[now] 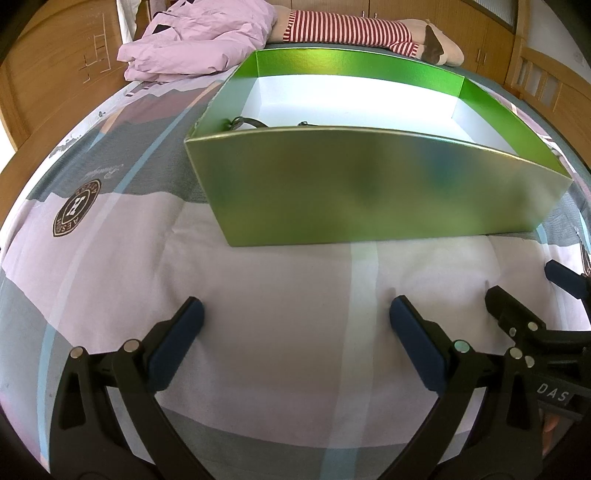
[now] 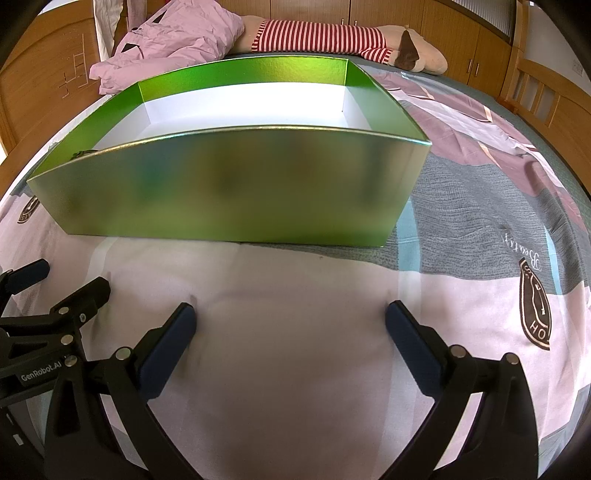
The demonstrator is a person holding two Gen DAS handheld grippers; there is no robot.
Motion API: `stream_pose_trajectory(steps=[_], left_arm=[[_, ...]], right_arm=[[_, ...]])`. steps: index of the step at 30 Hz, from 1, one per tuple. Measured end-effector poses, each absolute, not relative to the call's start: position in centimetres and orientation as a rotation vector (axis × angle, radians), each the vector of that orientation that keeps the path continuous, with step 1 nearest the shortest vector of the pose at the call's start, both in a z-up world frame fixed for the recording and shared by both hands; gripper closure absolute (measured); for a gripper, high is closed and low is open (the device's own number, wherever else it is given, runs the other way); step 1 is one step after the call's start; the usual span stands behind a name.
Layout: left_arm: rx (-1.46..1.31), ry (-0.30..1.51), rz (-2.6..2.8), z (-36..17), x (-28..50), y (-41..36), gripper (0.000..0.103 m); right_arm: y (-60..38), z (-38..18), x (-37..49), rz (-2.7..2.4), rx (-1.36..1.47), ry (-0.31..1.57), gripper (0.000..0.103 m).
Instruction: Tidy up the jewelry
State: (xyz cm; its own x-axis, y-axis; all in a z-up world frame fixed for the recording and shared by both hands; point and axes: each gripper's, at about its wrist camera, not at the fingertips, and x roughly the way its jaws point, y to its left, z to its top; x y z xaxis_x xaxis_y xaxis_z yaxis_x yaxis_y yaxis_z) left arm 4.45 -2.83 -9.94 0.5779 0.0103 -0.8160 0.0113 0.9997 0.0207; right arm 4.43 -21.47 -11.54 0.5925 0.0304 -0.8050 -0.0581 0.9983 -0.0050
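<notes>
A green box (image 1: 369,192) sits on the bed (image 1: 280,295). It is open on top and white inside. Some dark jewelry (image 1: 240,123) peeks over the near wall, in the left near corner of the box. Only a small bit of it shows, so I cannot tell what kind it is or how many pieces there are. No jewelry shows on the bed sheet outside the box.

The left hand-held gripper (image 1: 295,325) is low over the sheet, just in front of the box. Its two fingers are wide apart and hold nothing. The right hand-held gripper (image 2: 290,323) is beside it, also wide apart and empty. The two are near each other, side by side.

A pink jacket (image 1: 199,40) and a stuffed toy (image 1: 362,31) in red stripes lie behind the box, at the far end of the bed.

What could go wrong? The near wall of the box is tall and hides most of the jewelry, so a reach over it could miss or grab a tangle. The box looks light and the bed is soft, so a bump on the wall could push or tip it. A thin chain could slip out of the pads. The two grippers are close, so they could knock together if both move in at once.
</notes>
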Motion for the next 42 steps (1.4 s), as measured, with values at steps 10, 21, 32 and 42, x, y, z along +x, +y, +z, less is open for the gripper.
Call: stream_pose_trajectory(steps=[10,21,32,42], left_arm=[[0.024,0.955,-0.002,-9.9,4.5,-2.8,0.002],[0.031,0.968,0.006,-9.9,4.6,-2.9,0.002],[0.011,0.955,-0.001,-10.1,4.4,-2.6,0.002],[0.017,0.953,0.0,-10.0,4.3,-2.7,0.002]], right_arm=[[-21.5,-11.6,4.4,0.052,-0.032,0.935,0.001],[-21.4,-11.6,4.4,0.052,-0.027,0.935,0.001],[-21.6,-11.5,4.6,0.051,-0.022,0.936,0.001],[-22.6,-10.1,4.1,-0.004,0.003,0.881,0.001]])
